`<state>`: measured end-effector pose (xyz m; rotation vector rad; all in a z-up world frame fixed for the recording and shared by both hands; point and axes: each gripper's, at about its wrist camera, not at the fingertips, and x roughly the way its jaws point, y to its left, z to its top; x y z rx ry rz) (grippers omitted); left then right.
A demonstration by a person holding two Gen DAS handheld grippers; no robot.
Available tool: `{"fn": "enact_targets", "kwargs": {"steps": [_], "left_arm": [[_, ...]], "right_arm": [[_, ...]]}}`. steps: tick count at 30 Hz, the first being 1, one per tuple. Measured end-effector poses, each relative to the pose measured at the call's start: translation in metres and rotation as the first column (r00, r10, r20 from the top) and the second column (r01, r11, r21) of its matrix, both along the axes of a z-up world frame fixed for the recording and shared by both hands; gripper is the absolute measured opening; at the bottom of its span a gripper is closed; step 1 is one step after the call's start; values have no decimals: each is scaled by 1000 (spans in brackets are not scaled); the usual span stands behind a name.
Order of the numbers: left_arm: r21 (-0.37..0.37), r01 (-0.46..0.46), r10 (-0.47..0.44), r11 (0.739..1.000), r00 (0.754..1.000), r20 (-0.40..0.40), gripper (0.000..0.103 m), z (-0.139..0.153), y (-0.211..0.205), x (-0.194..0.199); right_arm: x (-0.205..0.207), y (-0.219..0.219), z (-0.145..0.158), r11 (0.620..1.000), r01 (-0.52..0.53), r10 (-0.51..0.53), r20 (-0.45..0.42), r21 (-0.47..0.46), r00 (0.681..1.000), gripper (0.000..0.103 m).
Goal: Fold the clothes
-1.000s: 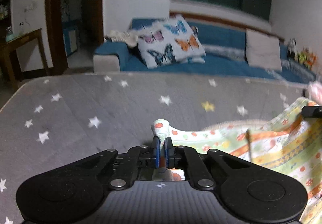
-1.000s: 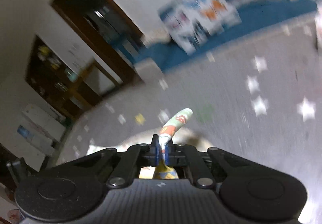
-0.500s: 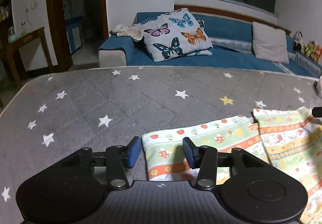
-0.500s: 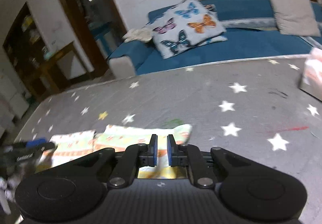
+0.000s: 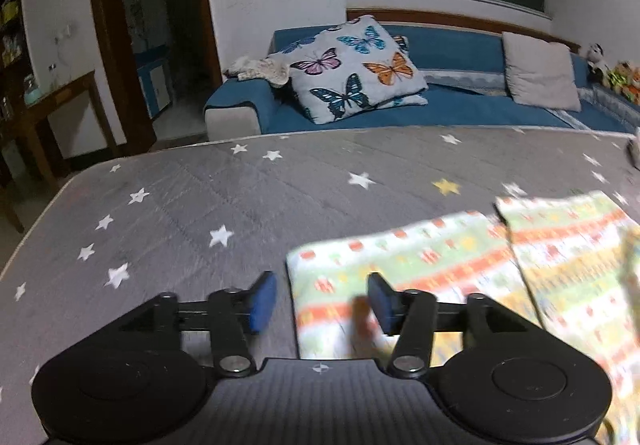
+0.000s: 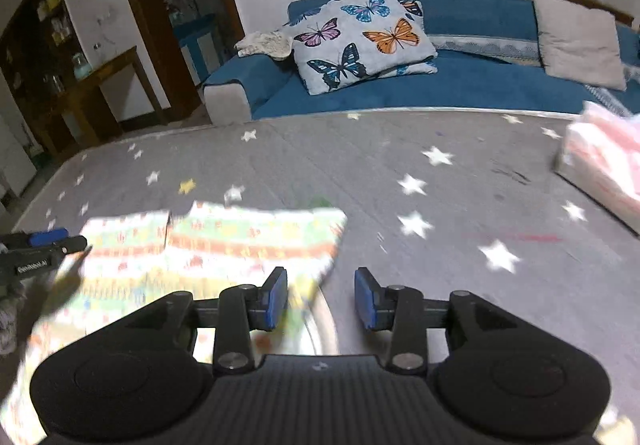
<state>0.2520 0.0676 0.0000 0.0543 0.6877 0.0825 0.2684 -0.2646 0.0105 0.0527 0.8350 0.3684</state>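
Your garment [image 5: 460,257] is smeared by motion blur, so its print can't be read, and its near part is hidden behind both gripper bodies. In your right view, the pink bundle [image 6: 604,161] is blurred and cut off by the right edge; the left gripper [image 6: 44,245] is cut off at the left edge.

Grey star-print cover [image 5: 280,197], striped pastel garment [image 5: 440,253], butterfly pillow [image 5: 356,69]

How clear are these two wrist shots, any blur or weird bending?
Left wrist view: the patterned garment is smeared by motion, the butterfly pillow sharp. Right wrist view: garment and the pink-and-white stack are blurred. Both bend the star-print surface edges fisheye-style; the room is dim.
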Motion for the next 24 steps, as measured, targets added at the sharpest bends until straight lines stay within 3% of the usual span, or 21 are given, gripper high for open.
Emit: {"fn": "enact_targets", "kwargs": {"steps": [3, 6, 13, 17, 21, 24], "left_arm": [[0, 26, -26, 1000, 1000, 7, 77, 6, -14, -26], [11, 80, -81, 997, 996, 27, 83, 11, -34, -58], [48, 202, -204, 978, 978, 49, 84, 10, -86, -118], [57, 267, -270, 962, 961, 57, 84, 4, -115, -140], [17, 312, -313, 950, 949, 51, 91, -2, -135, -153], [32, 325, -326, 945, 944, 47, 93, -7, -148, -164]], "right_arm": [[-26, -22, 2, 998, 39, -39, -1, -42, 999, 44], [-49, -45, 2, 994, 87, -87, -5, -59, 996, 48], [-95, -102, -3, 965, 225, -222, 35, -136, 974, 53], [-119, -135, -8, 940, 314, -310, 48, -136, 949, 53], [-135, -151, -15, 921, 352, -345, 71, -165, 936, 53], [-141, -156, -20, 918, 359, -351, 77, -171, 933, 52]]}}
